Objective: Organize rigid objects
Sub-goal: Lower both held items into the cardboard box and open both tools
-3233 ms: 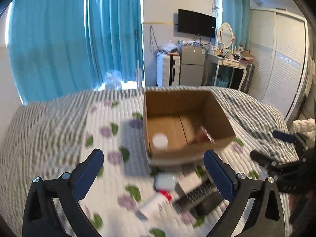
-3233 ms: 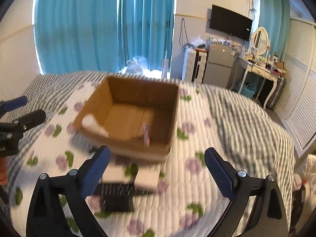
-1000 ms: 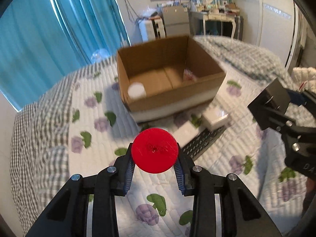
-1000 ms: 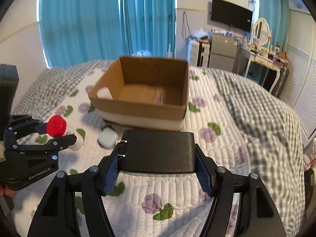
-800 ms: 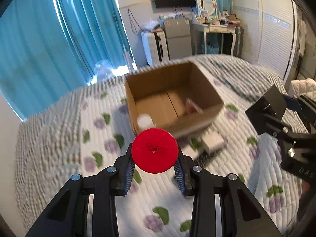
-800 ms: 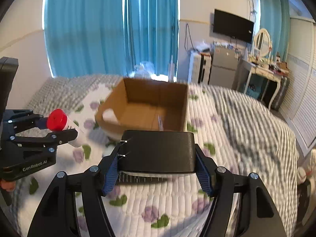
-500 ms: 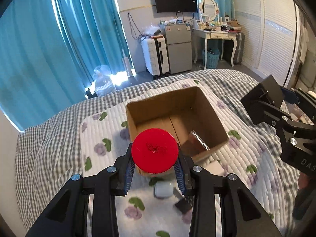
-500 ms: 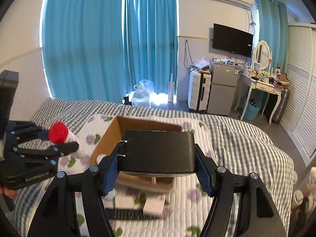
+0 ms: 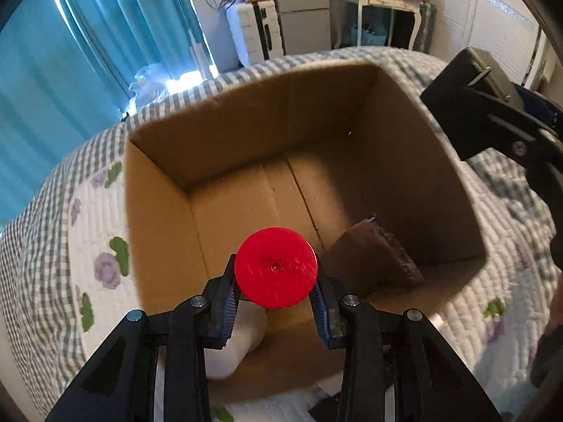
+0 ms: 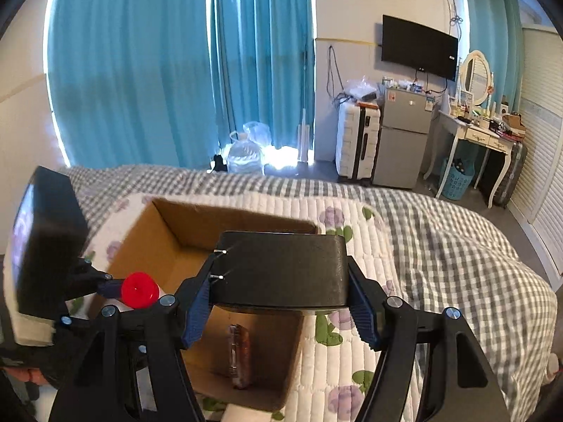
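The box [image 9: 162, 232] sits on the bed [image 10: 440, 239], on top of the quilt [image 10: 352, 369]. The left gripper [image 9: 276, 295] holds a bottle [image 9: 276, 268] between its fingers [image 9: 225, 302], over the near left part of the box. The right gripper [image 10: 281, 302] holds a case [image 10: 281, 270] over the right side of the box. A flat pack [image 9: 373, 263] leans inside the box, near its right front corner. Behind the bed are a suitcase [image 10: 357, 140], a fridge [image 10: 404, 137] right of it, and a desk [image 10: 475, 137] further right.
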Demonstrator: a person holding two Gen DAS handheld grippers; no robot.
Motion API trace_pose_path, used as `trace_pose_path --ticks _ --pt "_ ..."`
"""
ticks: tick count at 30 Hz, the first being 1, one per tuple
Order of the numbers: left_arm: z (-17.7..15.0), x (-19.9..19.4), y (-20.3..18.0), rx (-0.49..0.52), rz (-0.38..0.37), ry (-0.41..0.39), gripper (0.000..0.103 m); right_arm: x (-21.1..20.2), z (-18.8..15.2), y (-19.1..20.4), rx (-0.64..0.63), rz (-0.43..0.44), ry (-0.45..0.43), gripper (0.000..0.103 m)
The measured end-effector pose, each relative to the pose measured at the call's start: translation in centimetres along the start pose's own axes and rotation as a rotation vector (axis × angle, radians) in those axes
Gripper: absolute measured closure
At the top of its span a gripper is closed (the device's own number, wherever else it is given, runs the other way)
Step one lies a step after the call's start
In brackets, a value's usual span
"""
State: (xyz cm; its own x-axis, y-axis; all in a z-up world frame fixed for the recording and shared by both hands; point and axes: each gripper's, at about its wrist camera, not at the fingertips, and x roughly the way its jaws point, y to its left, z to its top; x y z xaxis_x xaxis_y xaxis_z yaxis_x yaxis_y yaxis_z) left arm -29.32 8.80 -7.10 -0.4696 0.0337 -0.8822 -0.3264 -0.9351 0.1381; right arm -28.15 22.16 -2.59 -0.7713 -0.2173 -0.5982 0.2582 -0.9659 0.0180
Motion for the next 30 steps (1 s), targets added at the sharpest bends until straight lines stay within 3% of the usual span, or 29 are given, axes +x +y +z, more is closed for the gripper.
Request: trace_pose_path --ticks 3,5,12,17,22,24,27,30 --pt "-0.3 0.2 0.2 -0.024 0.004 -0.042 0.058 1.2 -1.0 -0.4 0.006 0.016 0.016 0.036" --pt "-0.1 -0.7 0.6 -0.047 0.024 -0.088 0.041 1.4 -1.3 -0.5 0.01 0.021 0.022 0.036" --pt "0.6 -5.0 3.8 -0.149 0.028 -0.242 0.041 1.8 -0.6 -0.4 -0.003 0.008 0.03 0.036" --pt "-0.4 -5.2 5.5 -0.175 0.057 -0.276 0.041 5.2 0.2 1.0 -0.044 0.023 0.075 0.036" --pt "-1.8 -4.8 6.3 -0.181 0.063 -0.316 0.041 8.2 -0.3 2.1 -0.084 -0.018 0.121 0.036" --pt "-2.1 -5.0 6.7 -0.191 0.034 -0.321 0.041 7.6 -0.5 1.9 -0.074 -0.019 0.081 0.02" --pt "-2.7 -6.3 6.8 -0.198 0.017 -0.327 0.04 5.6 -0.3 1.7 -0.084 -0.05 0.073 0.019" --pt "-4.1 -8.5 6.8 -0.213 0.024 -0.355 0.028 2.6 -0.8 1.0 -0.072 -0.057 0.072 0.019"
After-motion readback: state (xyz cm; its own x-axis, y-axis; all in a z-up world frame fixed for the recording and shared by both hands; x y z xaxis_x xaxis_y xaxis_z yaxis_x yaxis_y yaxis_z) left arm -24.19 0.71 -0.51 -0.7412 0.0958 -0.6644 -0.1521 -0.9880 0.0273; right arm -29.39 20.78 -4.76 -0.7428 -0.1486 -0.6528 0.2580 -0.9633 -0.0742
